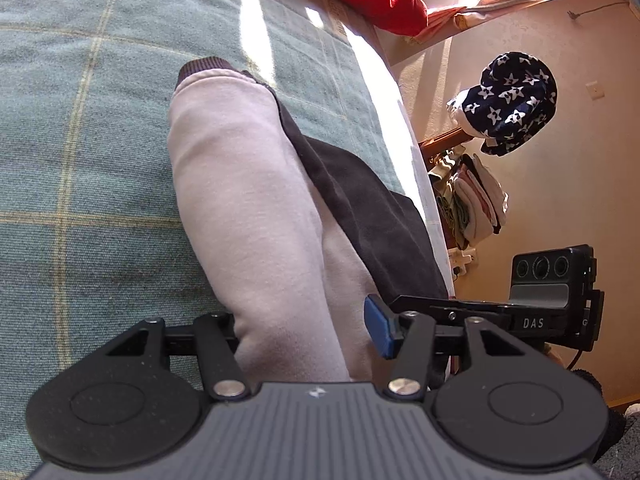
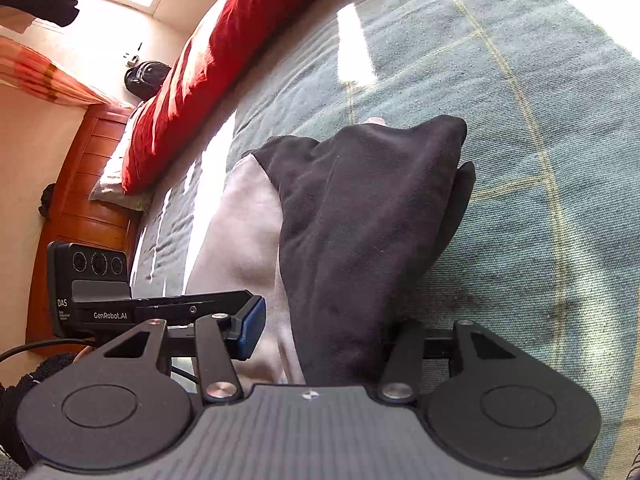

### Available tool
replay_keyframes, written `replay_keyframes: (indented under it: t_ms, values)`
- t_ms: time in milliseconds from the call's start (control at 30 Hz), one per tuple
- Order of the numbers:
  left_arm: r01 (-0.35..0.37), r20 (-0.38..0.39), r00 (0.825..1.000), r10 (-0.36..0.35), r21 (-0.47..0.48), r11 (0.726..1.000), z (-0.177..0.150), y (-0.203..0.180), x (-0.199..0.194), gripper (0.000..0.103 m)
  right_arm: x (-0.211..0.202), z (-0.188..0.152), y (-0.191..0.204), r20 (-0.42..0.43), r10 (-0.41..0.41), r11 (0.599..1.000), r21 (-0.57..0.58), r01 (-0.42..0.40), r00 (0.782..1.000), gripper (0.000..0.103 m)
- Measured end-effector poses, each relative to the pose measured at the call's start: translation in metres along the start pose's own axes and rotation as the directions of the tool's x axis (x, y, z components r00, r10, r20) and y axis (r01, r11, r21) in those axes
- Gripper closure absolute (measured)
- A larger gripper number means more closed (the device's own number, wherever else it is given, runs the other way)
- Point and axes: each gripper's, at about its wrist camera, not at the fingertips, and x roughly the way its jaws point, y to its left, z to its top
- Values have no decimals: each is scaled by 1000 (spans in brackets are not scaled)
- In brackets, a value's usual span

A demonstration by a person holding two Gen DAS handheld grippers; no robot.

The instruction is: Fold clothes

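A pale pink and black garment [image 1: 256,208] lies on the green checked bedspread [image 1: 80,140]. My left gripper [image 1: 304,336] has its jaws wide apart around the pink part; the blue pad [image 1: 380,330] shows on the right, the left fingertip is hidden by cloth. In the right wrist view the same garment [image 2: 360,220] runs between the jaws of my right gripper [image 2: 320,336]. Its blue pad [image 2: 252,330] shows on the left; the right fingertip is hidden behind black cloth. Whether either gripper pinches the cloth I cannot tell.
A red pillow [image 2: 224,60] lies along the bed's far side by a wooden headboard [image 2: 80,208]. Off the bed edge hang a star-patterned dark cloth [image 1: 516,104] and a stack of folded clothes [image 1: 476,204]. The other gripper's camera unit [image 1: 552,296] is close by.
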Motion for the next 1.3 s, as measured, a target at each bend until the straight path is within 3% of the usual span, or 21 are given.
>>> replay_keyframes:
  t_ms: [300,567,967,1300]
  values:
    - [-43,53,998,46,-46,998,-10,20,-48,50,29,-1,43,-71,42,998,-52,-46,997,48]
    - [-83,131,987,95,-94,992,-33,58,-112,50,83,-4,102,-143,80,989,-111,-96,986,47]
    - [-125,231,959,166,-181,975,-47,154,-250,50,199,-21,224,-265,116,966,-194,-170,957,47]
    - [-170,259,940,224,-216,961,-64,239,-349,50,305,-55,325,-310,122,963,-191,-187,943,47]
